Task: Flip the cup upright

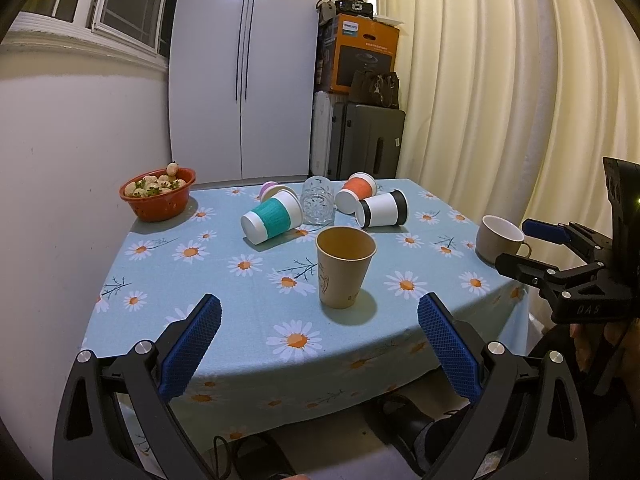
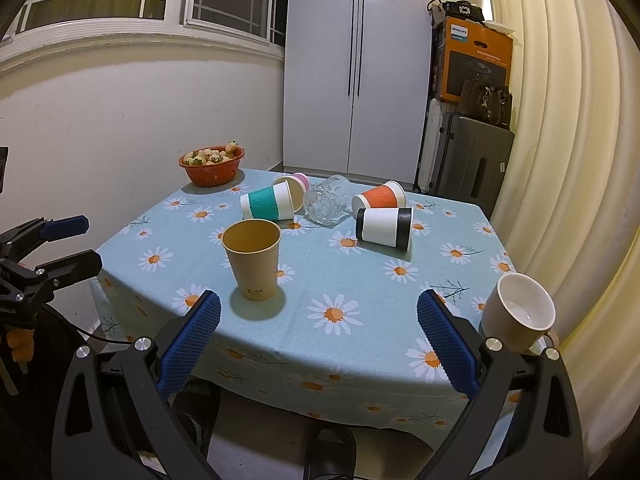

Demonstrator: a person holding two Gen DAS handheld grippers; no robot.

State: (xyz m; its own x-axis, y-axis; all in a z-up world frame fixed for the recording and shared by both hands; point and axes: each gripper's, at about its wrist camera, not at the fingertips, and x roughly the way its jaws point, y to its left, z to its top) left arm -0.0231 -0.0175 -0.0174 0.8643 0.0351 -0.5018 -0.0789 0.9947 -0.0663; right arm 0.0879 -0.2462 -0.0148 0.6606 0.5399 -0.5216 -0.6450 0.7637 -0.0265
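Cups are my business here, and both my tools hang back off the near edge of the table with nothing in them. My left gripper (image 1: pixel 319 350) is spread wide, its blue waffle-textured pads (image 1: pixel 192 350) bare; my right gripper (image 2: pixel 319 348) is equally wide and empty.

Just past the table edge stands a tan paper cup (image 1: pixel 345 266), mouth up, a plain tapered cone of thin card. I judge that one needs no help. By the right edge sits a glazed mug (image 2: pixel 518 312), also upright, probably parked out of the way.

Farther out, near the middle, lies the tipped cluster: a teal-sleeved cup (image 1: pixel 272 216), a black-banded cup (image 1: pixel 382 210), an orange-sleeved cup (image 1: pixel 356 193) and a pink one (image 1: pixel 269 190) half hidden behind the teal. Their ribbed sleeves should grip well. Among them stands a cut-glass tumbler (image 1: pixel 318 204), hard and slippery. A red perforated bowl (image 1: pixel 158 196) of pale fruit keeps to the far left corner of the daisy-print tablecloth (image 1: pixel 224 280).
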